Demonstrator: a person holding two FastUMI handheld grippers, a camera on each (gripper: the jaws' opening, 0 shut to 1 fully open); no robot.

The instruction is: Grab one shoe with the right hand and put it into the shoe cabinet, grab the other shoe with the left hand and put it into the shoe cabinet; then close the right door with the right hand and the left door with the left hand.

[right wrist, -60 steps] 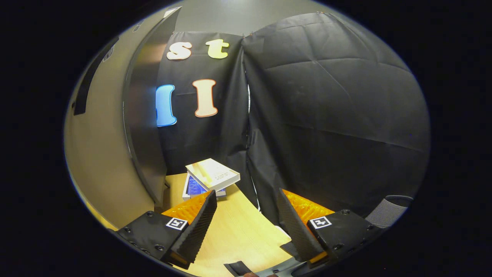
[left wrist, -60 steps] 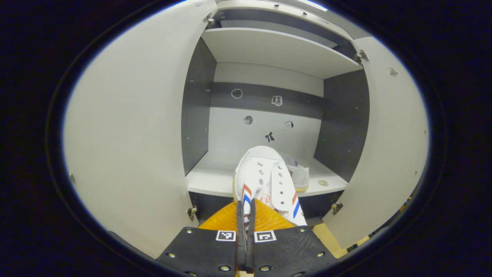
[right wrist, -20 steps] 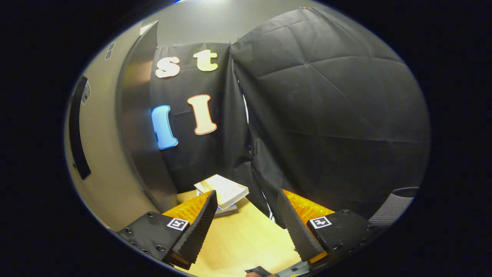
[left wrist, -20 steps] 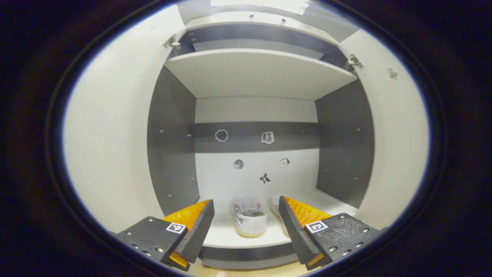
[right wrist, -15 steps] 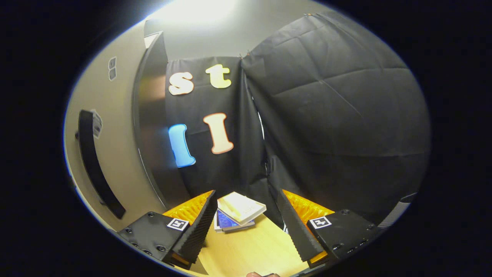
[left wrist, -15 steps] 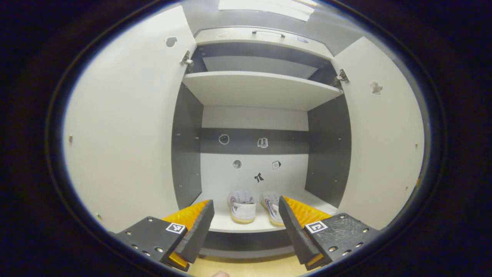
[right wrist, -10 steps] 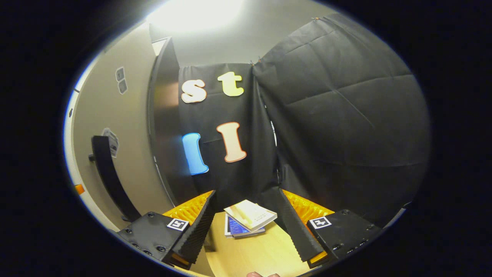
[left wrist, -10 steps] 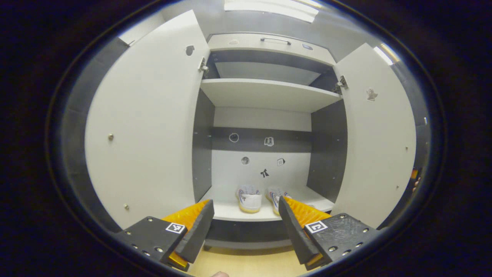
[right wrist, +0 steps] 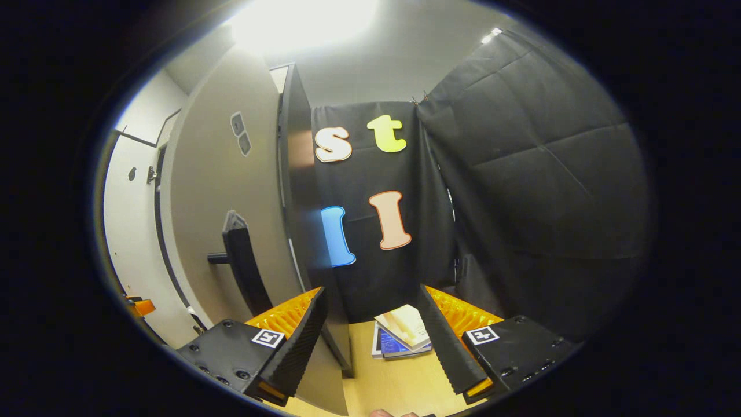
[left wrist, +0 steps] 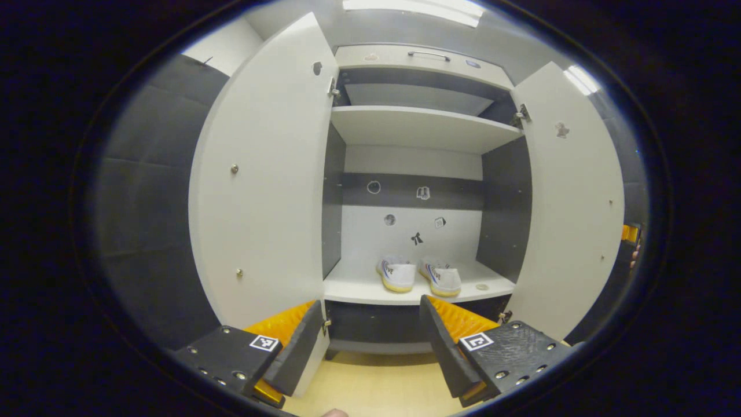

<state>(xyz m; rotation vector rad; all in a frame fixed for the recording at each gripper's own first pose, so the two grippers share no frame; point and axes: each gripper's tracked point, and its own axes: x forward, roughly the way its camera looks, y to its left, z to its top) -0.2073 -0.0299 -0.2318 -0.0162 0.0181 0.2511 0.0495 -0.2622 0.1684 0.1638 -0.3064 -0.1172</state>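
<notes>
Left tool (left wrist: 370, 341) gapes empty, withdrawn from the cabinet; right tool (right wrist: 370, 341) likewise wide and empty, now beside the right door (right wrist: 220, 191). Both shoes (left wrist: 419, 275) rest on the lower shelf (left wrist: 359, 288). Doors remain.

A small stack of books (right wrist: 402, 336) is lying on the pale wooden floor (right wrist: 399, 382), just beside the black cloth wall (right wrist: 538, 191), under bright ceiling light (right wrist: 301, 17).
</notes>
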